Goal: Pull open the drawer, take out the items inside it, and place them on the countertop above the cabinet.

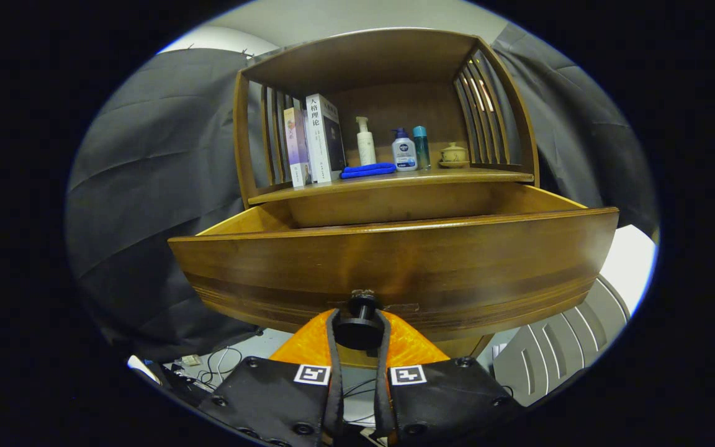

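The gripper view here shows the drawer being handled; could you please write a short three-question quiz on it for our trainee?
1. True or false: the drawer is pulled out from the cabinet.
2. What sits between the fingers of the gripper? A) the blue cloth B) the drawer knob C) a book
3. Fill in: on the countertop, the small lidded cup stands nearest the slatted side on the ____ of the shelf as seen in this view.

Key: 1 true. 2 B, with both fingers closed against the knob. 3 right.
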Demonstrator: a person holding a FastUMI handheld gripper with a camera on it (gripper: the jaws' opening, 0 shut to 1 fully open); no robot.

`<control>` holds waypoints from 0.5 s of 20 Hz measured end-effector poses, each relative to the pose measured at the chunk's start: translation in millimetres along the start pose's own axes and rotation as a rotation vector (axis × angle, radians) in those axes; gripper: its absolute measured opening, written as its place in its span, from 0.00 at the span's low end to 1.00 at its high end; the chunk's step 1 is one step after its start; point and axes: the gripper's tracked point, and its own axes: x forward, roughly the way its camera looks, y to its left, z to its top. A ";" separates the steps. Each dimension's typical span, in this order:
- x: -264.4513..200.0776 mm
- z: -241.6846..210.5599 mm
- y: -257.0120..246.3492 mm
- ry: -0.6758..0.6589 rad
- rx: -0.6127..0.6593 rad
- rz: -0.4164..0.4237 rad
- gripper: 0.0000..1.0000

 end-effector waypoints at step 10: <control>-18.8 -12.4 8.6 0.003 -0.028 0.022 0.24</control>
